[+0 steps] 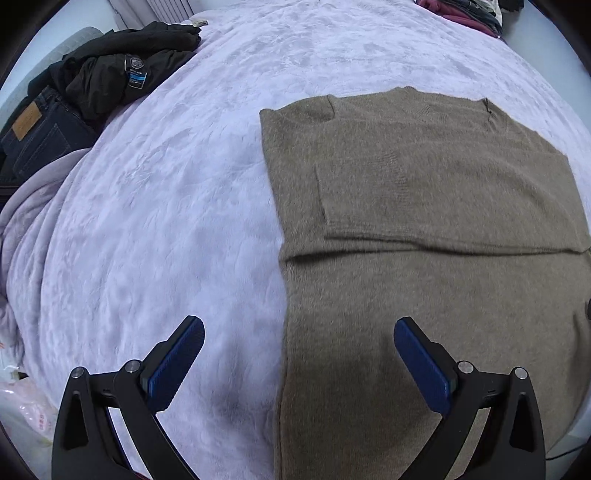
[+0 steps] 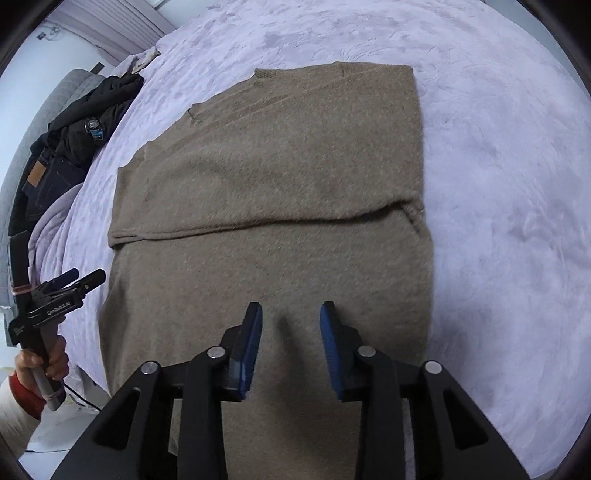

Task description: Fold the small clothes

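A brown knitted sweater point(image 1: 424, 221) point(image 2: 273, 192) lies flat on the lilac bedspread point(image 1: 166, 206) point(image 2: 517, 184), its sleeves folded in across the body. My left gripper point(image 1: 299, 332) hangs wide open above the sweater's left edge, with nothing between its blue pads. My right gripper point(image 2: 291, 317) stands partly open over the sweater's near half, clear of the cloth and holding nothing. In the right wrist view the left gripper point(image 2: 81, 277) shows at the far left, held by a hand point(image 2: 48, 362).
A heap of black jacket point(image 1: 122, 70) point(image 2: 96, 118) and dark jeans point(image 1: 37, 136) point(image 2: 48, 177) lies at the bed's far left. More dark and maroon clothes point(image 1: 465, 14) sit at the far right corner. A plastic bag point(image 1: 22, 410) is beside the bed.
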### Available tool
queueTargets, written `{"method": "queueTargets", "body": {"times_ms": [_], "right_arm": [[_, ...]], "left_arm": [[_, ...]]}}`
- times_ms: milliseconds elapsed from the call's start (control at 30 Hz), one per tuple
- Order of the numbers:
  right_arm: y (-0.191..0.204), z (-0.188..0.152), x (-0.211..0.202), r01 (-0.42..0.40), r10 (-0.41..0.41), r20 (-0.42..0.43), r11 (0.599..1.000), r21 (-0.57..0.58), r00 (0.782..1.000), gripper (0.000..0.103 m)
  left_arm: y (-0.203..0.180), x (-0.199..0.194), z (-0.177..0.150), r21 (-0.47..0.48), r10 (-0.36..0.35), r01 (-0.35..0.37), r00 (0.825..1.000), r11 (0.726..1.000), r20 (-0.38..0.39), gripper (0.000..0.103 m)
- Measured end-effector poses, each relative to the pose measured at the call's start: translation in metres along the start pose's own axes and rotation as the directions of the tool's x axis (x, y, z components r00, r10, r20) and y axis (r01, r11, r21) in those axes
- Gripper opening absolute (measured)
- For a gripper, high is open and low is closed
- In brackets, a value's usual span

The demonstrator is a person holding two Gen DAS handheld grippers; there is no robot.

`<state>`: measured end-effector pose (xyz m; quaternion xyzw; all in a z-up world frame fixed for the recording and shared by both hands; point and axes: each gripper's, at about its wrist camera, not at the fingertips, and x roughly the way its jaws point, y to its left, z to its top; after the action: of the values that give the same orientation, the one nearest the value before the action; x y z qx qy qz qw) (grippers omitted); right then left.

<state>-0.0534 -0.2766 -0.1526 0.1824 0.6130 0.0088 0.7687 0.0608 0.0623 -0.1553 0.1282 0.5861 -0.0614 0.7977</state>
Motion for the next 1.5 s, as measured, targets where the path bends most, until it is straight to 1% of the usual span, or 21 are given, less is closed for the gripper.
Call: {"method": "queueTargets", "body": {"times_ms": [133,200,267,433,567,667,833,900,1033,1167,1333,1433,1500], "right_arm": [[0.012,-0.01,0.007,-0.01,0.01,-0.016,1.0,0.003,1.0,0.04],[0.017,-0.013,0.007,-0.012,0.012,-0.018,1.0,0.003,1.0,0.044],[0.021,-0.014,0.006,-0.015,0.015,-0.012,1.0,0.0,1.0,0.052],[0.031,-0.02,-0.002,-0.026,0.026,0.008,1.0,-0.007,1.0,0.067],[0.035,-0.025,-0.006,-0.031,0.031,0.008,1.0,0.002,0.999,0.071],[0.038,-0.031,-0.01,-0.044,0.044,0.002,0.999,0.027,0.999,0.075],[0.042,-0.044,-0.015,-0.056,0.057,-0.01,0.997,0.059,0.998,0.078],[0.043,-0.052,-0.017,-0.054,0.056,-0.026,0.996,0.072,0.998,0.078],[0.046,-0.066,-0.021,-0.044,0.05,-0.053,0.994,0.103,0.997,0.078],[0.052,-0.081,-0.03,-0.035,0.043,-0.067,0.992,0.124,0.997,0.078],[0.058,-0.091,-0.038,-0.03,0.039,-0.061,0.989,0.145,0.997,0.078],[0.064,-0.093,-0.041,-0.031,0.039,-0.05,0.988,0.154,0.998,0.078],[0.068,-0.093,-0.044,-0.031,0.037,-0.036,0.988,0.154,0.999,0.078]], "left_arm": [[0.001,0.002,-0.006,-0.016,-0.054,0.054,0.998,0.998,-0.024,0.103],[0.001,0.001,-0.008,-0.019,-0.066,0.065,0.997,0.998,-0.027,0.103],[0.0,0.001,-0.011,-0.019,-0.083,0.083,0.996,0.996,-0.043,0.103],[-0.006,0.001,-0.02,-0.008,-0.115,0.115,0.991,0.993,-0.074,0.103],[-0.012,-0.002,-0.029,0.0,-0.142,0.143,0.983,0.99,-0.12,0.103],[-0.016,-0.006,-0.037,0.014,-0.149,0.153,0.977,0.988,-0.153,0.103],[-0.023,-0.01,-0.058,0.024,-0.159,0.169,0.961,0.985,-0.225,0.103],[-0.025,-0.011,-0.066,0.036,-0.169,0.184,0.952,0.982,-0.256,0.103],[-0.028,-0.022,-0.084,0.068,-0.161,0.189,0.942,0.98,-0.294,0.103],[-0.027,-0.035,-0.1,0.086,-0.16,0.195,0.938,0.977,-0.309,0.103],[-0.02,-0.05,-0.113,0.096,-0.172,0.21,0.937,0.973,-0.304,0.103],[-0.006,-0.053,-0.111,0.097,-0.166,0.204,0.939,0.974,-0.302,0.103],[-0.002,-0.055,-0.112,0.087,-0.18,0.216,0.935,0.973,-0.306,0.103]]}}
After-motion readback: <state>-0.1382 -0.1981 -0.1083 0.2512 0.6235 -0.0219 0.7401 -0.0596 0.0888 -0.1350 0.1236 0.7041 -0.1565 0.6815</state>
